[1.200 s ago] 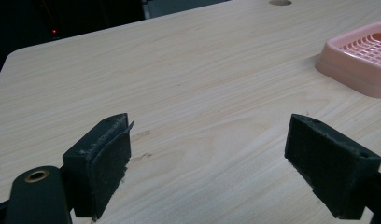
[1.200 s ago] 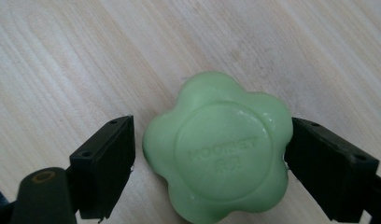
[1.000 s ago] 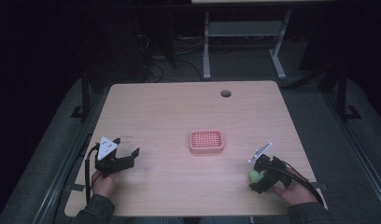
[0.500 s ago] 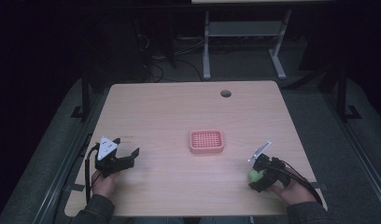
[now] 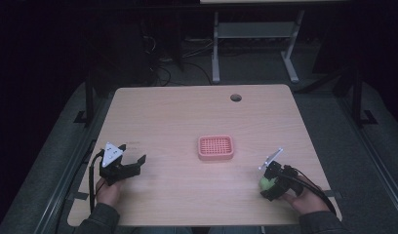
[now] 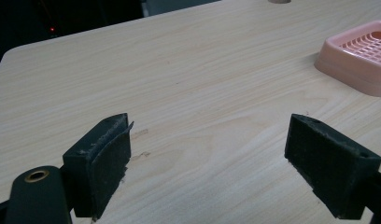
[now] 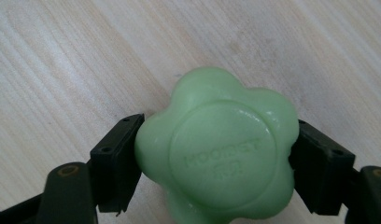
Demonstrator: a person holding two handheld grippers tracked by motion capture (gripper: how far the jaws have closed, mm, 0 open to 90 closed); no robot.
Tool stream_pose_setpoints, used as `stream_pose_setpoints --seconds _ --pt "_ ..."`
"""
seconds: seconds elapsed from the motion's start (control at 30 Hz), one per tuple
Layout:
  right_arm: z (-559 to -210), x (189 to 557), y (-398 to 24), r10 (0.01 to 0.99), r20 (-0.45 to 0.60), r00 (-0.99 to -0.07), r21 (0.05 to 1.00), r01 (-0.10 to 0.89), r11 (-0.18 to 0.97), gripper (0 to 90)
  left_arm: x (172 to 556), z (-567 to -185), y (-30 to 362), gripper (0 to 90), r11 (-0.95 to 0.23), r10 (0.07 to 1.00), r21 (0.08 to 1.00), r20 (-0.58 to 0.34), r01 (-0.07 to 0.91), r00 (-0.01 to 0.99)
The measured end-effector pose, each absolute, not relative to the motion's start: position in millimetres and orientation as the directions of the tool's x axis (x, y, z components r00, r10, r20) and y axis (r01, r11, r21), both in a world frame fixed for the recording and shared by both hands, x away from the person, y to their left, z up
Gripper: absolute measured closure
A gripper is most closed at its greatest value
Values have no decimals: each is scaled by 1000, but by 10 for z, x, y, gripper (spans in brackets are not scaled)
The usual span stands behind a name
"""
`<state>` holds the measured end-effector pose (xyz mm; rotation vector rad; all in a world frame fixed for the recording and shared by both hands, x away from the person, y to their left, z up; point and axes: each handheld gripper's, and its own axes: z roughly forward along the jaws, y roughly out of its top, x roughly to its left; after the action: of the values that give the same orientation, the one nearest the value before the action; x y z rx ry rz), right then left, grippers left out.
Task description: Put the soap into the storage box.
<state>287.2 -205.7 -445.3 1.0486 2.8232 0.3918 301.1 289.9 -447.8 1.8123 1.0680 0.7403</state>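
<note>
A green flower-shaped soap (image 7: 216, 151) sits squeezed between the two black jaws of my right gripper (image 7: 216, 163), just above the wooden table. From above, the right gripper (image 5: 271, 184) and the soap (image 5: 267, 183) are near the table's front right. A pink slotted soap dish (image 5: 215, 147) lies at the table's middle, left of and beyond that gripper. My left gripper (image 5: 133, 163) rests at the front left, jaws wide apart with only bare wood between them (image 6: 207, 154). The pink dish (image 6: 354, 58) appears at the right edge of the left gripper view.
The wooden table (image 5: 187, 122) has a round cable hole (image 5: 235, 97) near its back edge. A metal stand frame (image 5: 253, 44) stands on the dark floor behind the table. Cables trail from both grippers toward the front edge.
</note>
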Motion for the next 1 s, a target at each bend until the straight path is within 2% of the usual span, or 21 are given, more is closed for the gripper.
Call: stream_pose_setpoints --seconds 1.0 --pt "-4482 2885 -2085 676 36 -736 314 650 692 250 3000 -4470 2903 143 -237 890 901 51 364 453"
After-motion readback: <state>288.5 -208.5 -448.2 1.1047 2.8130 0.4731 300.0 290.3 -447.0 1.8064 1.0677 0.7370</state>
